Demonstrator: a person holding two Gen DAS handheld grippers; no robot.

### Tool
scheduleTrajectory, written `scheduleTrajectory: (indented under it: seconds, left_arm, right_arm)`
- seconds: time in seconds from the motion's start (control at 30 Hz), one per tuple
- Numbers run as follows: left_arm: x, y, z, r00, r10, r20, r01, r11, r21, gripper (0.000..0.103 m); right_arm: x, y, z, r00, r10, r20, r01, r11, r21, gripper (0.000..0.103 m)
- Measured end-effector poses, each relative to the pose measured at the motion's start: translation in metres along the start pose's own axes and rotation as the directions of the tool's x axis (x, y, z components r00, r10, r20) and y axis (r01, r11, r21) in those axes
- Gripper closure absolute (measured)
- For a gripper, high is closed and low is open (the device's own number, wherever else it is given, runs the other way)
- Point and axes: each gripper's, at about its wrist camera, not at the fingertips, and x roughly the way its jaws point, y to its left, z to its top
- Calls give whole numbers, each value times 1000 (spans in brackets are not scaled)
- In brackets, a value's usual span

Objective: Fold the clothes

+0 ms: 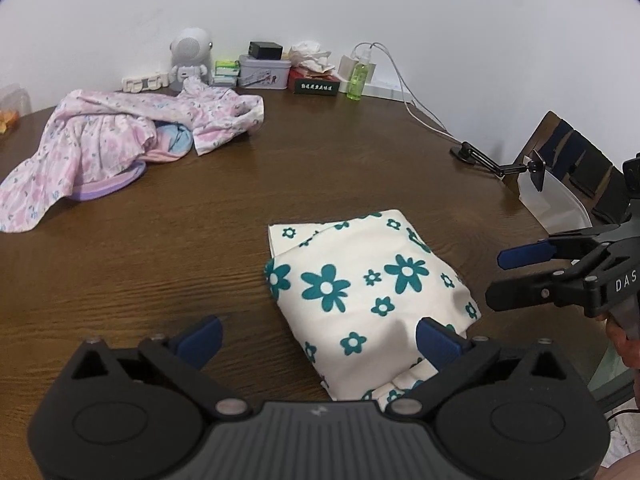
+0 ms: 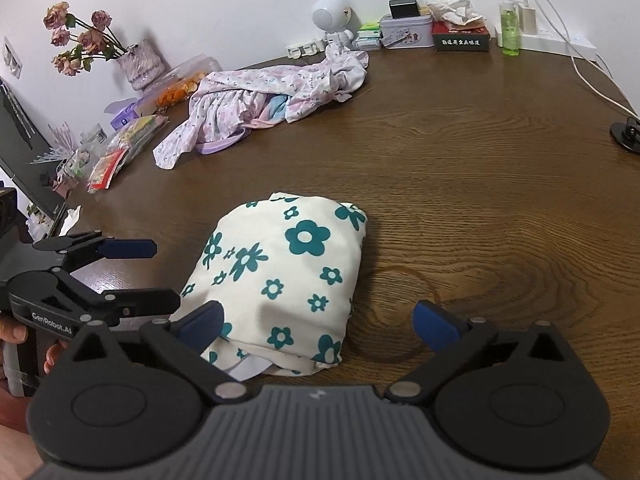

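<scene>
A folded cream garment with teal flowers (image 1: 360,292) lies on the brown wooden table (image 1: 200,240); it also shows in the right wrist view (image 2: 284,276). My left gripper (image 1: 320,340) is open and empty, its right finger over the garment's near edge. My right gripper (image 2: 320,326) is open and empty, its left finger over the garment's near edge. Each gripper shows in the other's view: the right one (image 1: 504,276) to the garment's right, the left one (image 2: 160,276) to its left. A crumpled pink floral pile of clothes (image 1: 120,140) lies at the far left, also in the right wrist view (image 2: 272,100).
Along the wall stand a white robot toy (image 1: 192,56), tins and boxes (image 1: 264,72), a green bottle (image 1: 358,76), and a charger cable (image 1: 416,104). A black clamp mount (image 1: 492,162) sits at the right edge. Dried flowers (image 2: 80,40) and packets (image 2: 120,148) line the left.
</scene>
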Motion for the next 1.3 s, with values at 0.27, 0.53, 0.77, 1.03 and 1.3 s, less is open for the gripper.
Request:
scheduleTrajectory:
  seconds: [0.27,0.53,0.77,1.03,1.3]
  left_arm:
    - [13,11,3,999,-25,-32,22,996,-90,0]
    - [37,32,7,995,-62,-73,44,972,-231,0]
    - [50,43,10,988,-127,-84,100,956,-276,9]
    - [57,41,13,977,-195,-81,167,948,-271,17]
    - [65,38,17,962,-261,-78,232,936,-265,17]
  right_arm:
    - [8,-9,3,1000,29,-5,-28,999,43,0]
    - [37,-28,6,994,101,-35,-95,985,144,0]
    - [52,-37,9,988,149,-50,-139,976,167,0]
    - [63,-41,10,976,212,-41,-201,963,182,1]
    - [62,-41,5,971,238,-8,-233,958,167,5]
